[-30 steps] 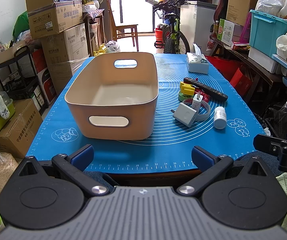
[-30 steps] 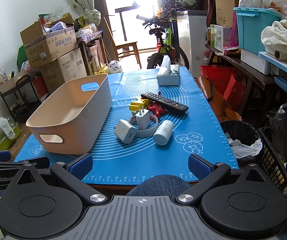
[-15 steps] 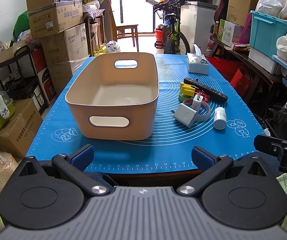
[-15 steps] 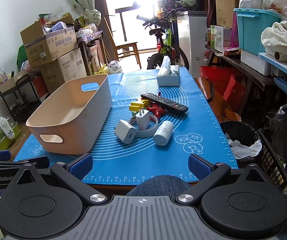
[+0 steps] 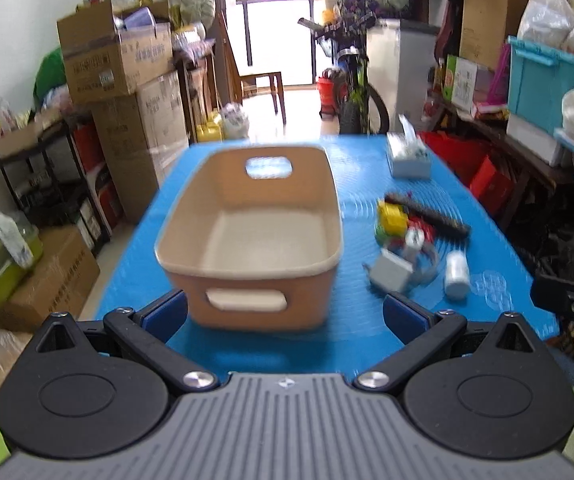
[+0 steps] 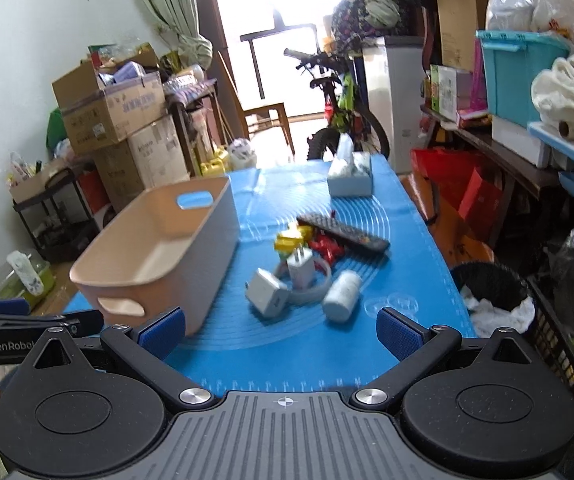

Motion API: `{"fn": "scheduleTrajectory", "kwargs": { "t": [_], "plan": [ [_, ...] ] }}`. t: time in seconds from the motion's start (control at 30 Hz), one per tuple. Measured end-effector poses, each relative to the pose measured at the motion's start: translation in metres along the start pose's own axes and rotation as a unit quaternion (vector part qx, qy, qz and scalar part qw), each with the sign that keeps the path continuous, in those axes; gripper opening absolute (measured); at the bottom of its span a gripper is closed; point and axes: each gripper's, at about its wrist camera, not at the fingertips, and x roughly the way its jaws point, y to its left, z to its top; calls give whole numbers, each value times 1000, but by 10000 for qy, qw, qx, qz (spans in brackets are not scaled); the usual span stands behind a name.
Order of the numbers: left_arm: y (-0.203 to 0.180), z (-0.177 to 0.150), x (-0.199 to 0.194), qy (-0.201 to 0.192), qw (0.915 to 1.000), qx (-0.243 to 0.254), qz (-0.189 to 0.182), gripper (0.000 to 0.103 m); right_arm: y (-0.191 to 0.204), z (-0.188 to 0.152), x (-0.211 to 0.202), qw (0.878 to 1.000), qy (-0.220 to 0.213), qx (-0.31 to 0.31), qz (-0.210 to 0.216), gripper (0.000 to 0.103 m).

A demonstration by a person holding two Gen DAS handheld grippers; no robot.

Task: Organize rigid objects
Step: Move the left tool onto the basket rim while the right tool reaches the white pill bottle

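**Both tools released above the surface edge**

Left tool point(image 5: 285, 310) spread wide, holding nothing, facing the beige bin point(image 5: 251, 236), which is empty. Right tool point(image 6: 281, 330) likewise released. On the blue mat point(image 6: 271, 344), right of the bin: white charger point(image 6: 267, 294), white bottle point(image 6: 341, 294), black remote point(image 6: 345, 234), yellow and red pieces.

My bench point(image 6: 419, 240) is wearing a blue mat point(image 6: 287, 344) printed with rings and a ruler edge. A beige bin point(image 5: 247, 236) is sitting on its left half, nothing inside. To its right a cluster is lying together: two white chargers point(image 6: 267, 296) with a coiled cable, a white bottle point(image 6: 341, 294) on its side, yellow point(image 6: 289, 242) and red point(image 6: 327, 248) pieces, and a black remote point(image 6: 345, 234) behind them. A tissue box point(image 6: 351, 178) is standing at the far end.
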Motion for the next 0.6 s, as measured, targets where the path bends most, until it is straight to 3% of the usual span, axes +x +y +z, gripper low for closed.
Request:
{"fn": "scheduleTrajectory", "kwargs": {
  "t": [0.4, 0.6],
  "plan": [
    [42, 79, 30, -454, 9988, -126, 160, 103, 9, 58, 21, 9983, -572, -72, -73, 101],
    [63, 103, 66, -255, 9993, -178, 191, 103, -1, 77, 47, 9974, -642, 129, -305, 101]
  ]
}}
